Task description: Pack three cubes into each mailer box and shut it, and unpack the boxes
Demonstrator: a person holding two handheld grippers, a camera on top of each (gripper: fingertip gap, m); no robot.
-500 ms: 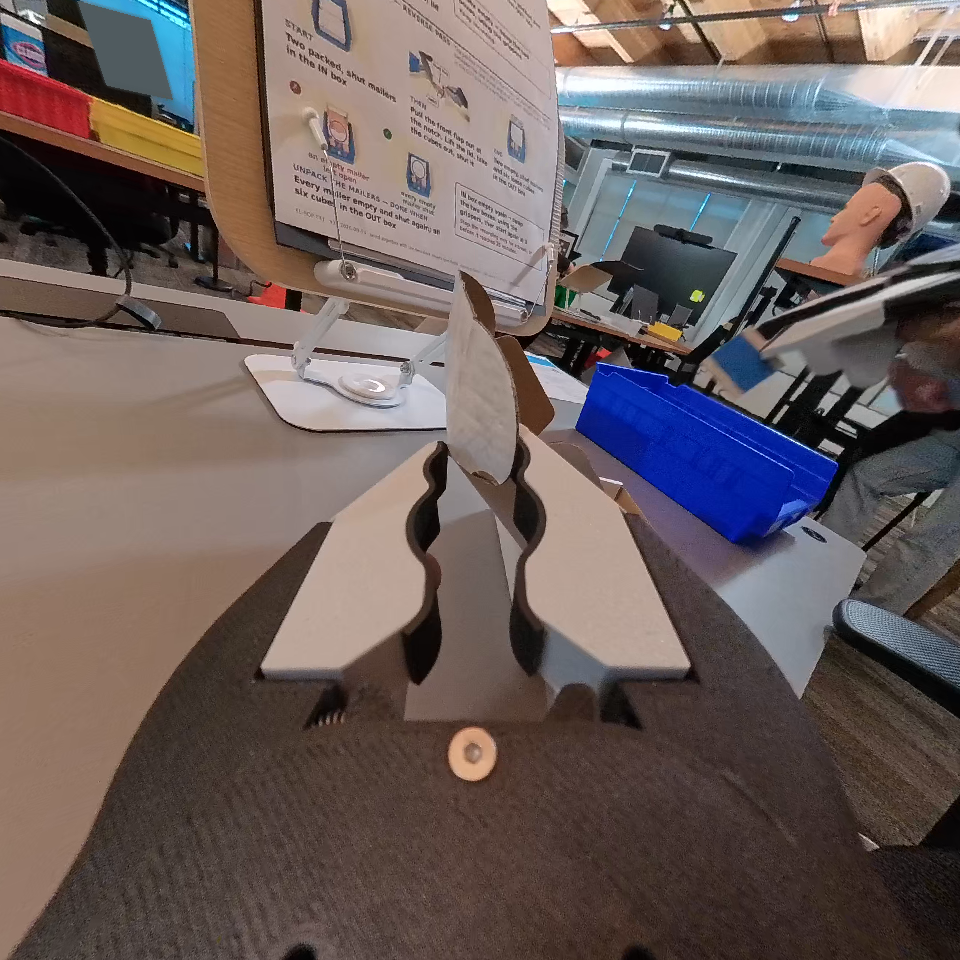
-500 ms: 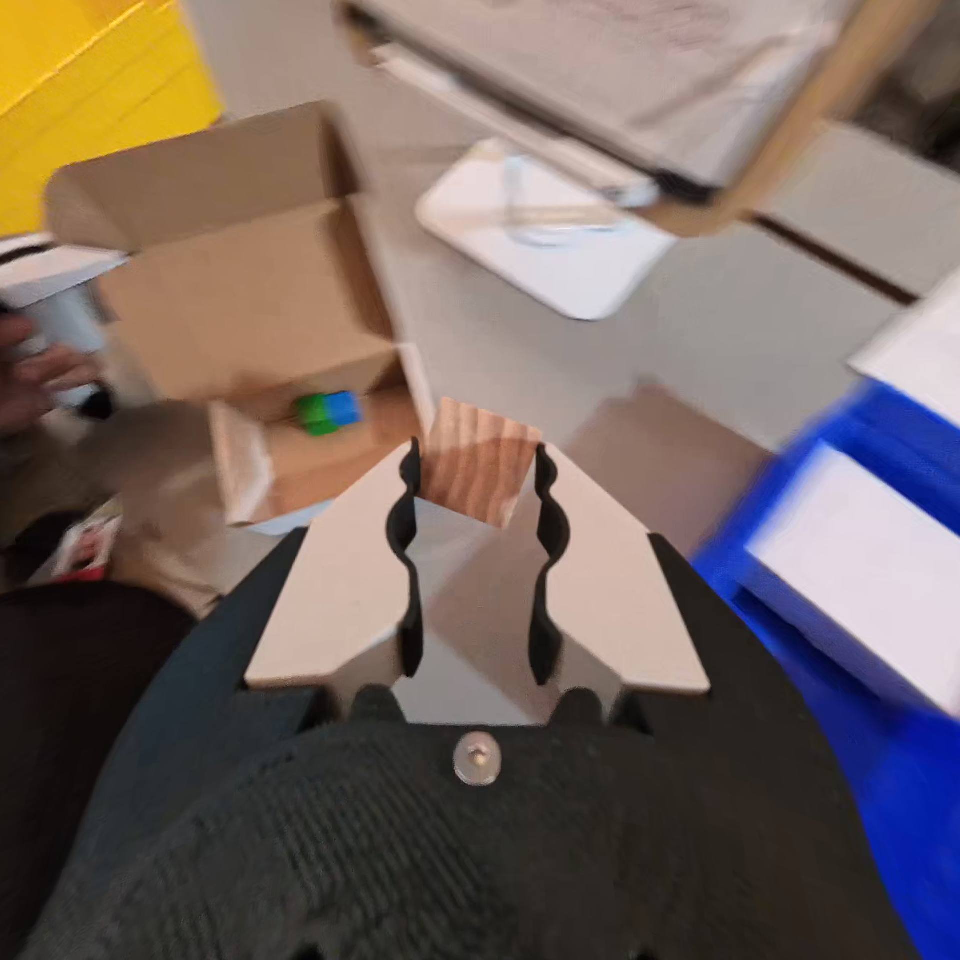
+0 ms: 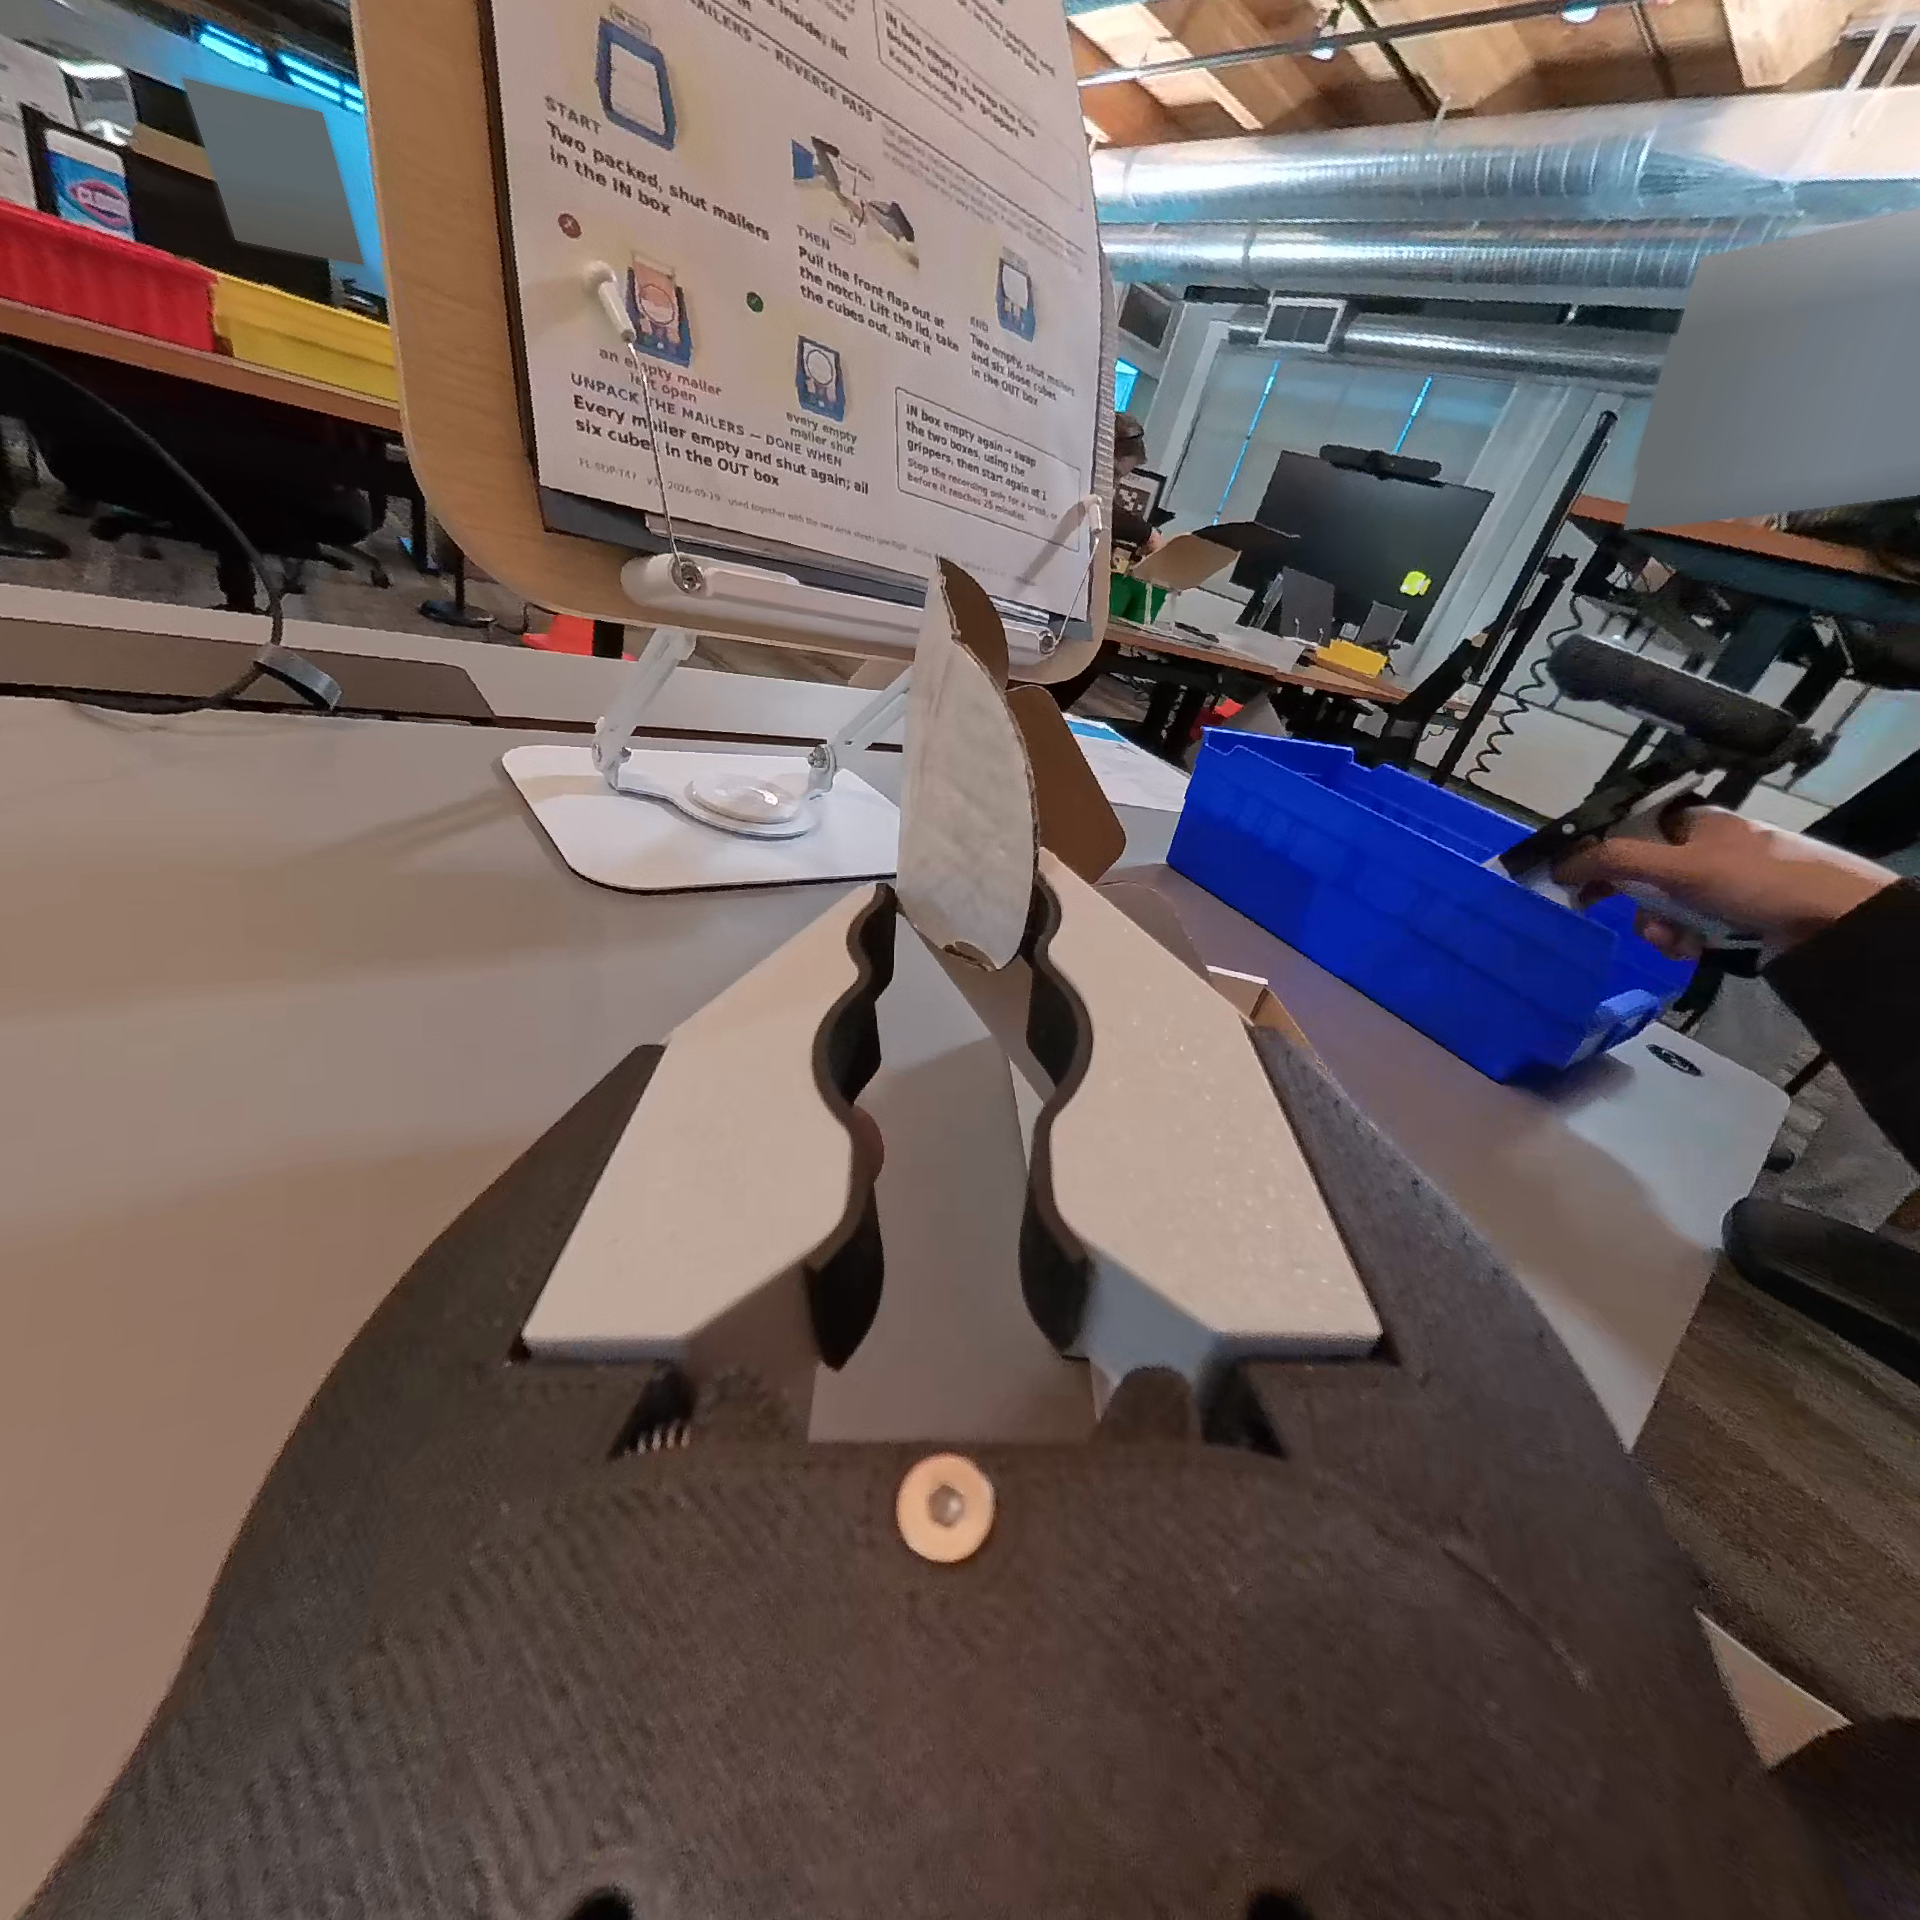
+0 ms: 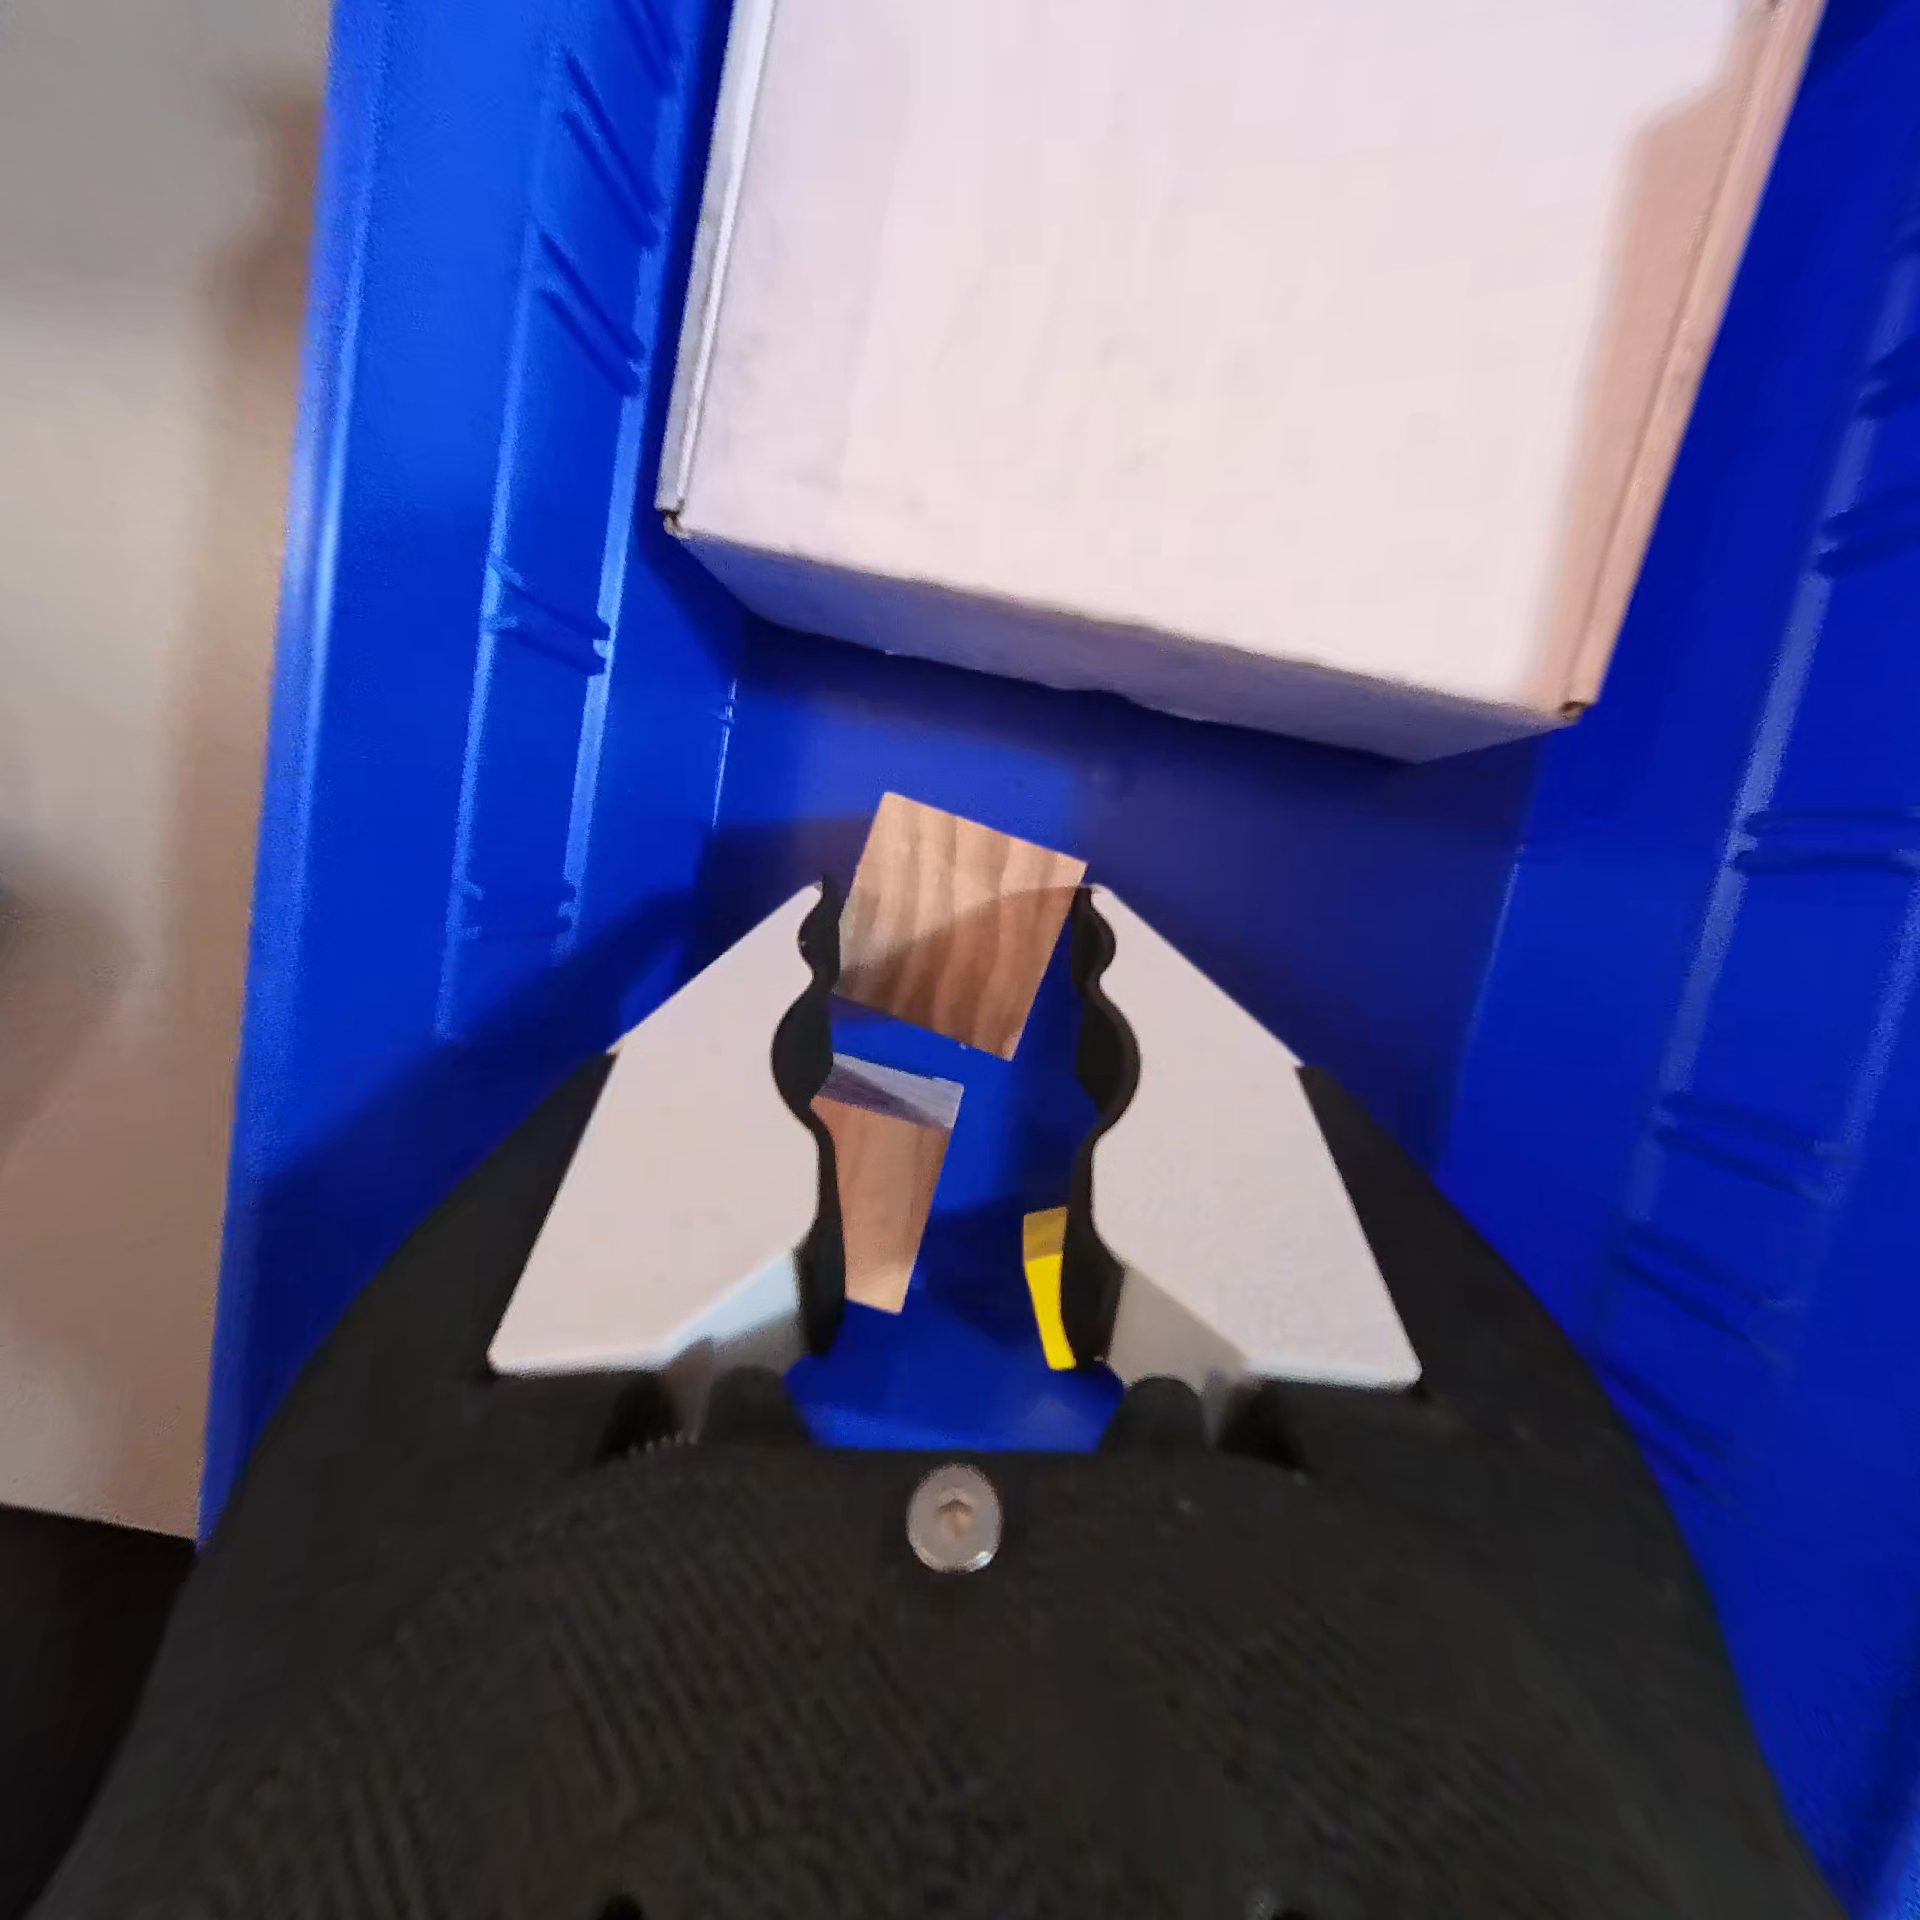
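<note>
Wooden cube (image 4: 951, 925) between gripper (image 4: 954, 914) tips

Blue bin (image 4: 436, 623), white mailer box (image 4: 1195, 343), seemingly wood-grained cube (image 4: 951, 935)

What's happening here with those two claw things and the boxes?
A person works two handheld grippers. The left gripper pinches a cardboard flap of an open mailer box on the grey table, holding it upright. The right gripper grips a wooden cube over the blue bin, apparently about to drop it in. Another wooden cube and a yellow one show below it, beside a shut white mailer box lying in the bin.
</note>
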